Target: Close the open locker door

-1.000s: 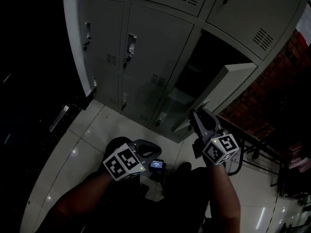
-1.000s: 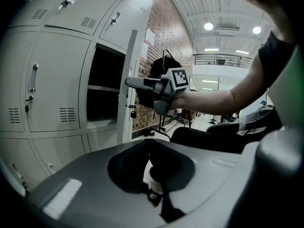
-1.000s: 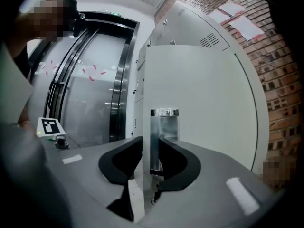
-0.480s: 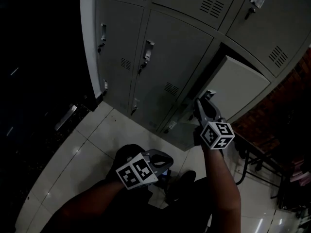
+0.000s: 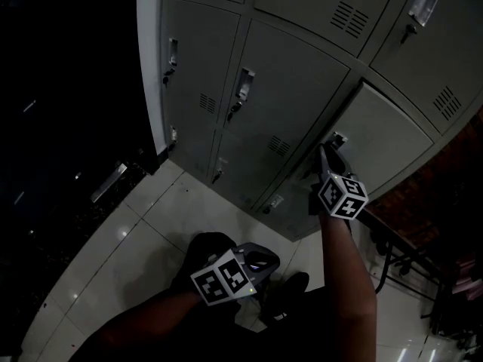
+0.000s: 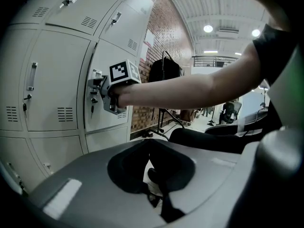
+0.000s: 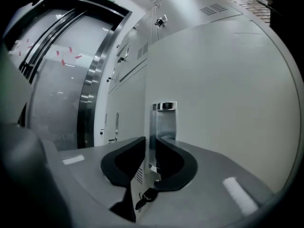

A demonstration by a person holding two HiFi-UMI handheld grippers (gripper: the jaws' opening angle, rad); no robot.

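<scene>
The grey locker door (image 5: 381, 138) stands almost flush with the bank of lockers (image 5: 287, 74). My right gripper (image 5: 332, 148) reaches out level to the door's metal handle (image 5: 337, 137). In the right gripper view its jaws (image 7: 151, 148) have just been closing and now pinch the handle plate (image 7: 164, 120) against the pale door face (image 7: 228, 89). The left gripper view shows that gripper (image 6: 96, 93) at the handle from the side. My left gripper (image 5: 264, 262) hangs low over the floor, shut with nothing in it (image 6: 149, 148).
Closed lockers with handles and vents (image 5: 241, 89) fill the wall to the left of the door. A brick wall (image 5: 453, 179) and a black metal frame (image 5: 392, 251) stand at the right. Pale floor tiles (image 5: 136, 232) lie below, with dark glass panels (image 7: 57, 80) farther left.
The door has swung from wide open to nearly flush, with my right gripper moving in toward the lockers along with it. My left gripper has kept its place.
</scene>
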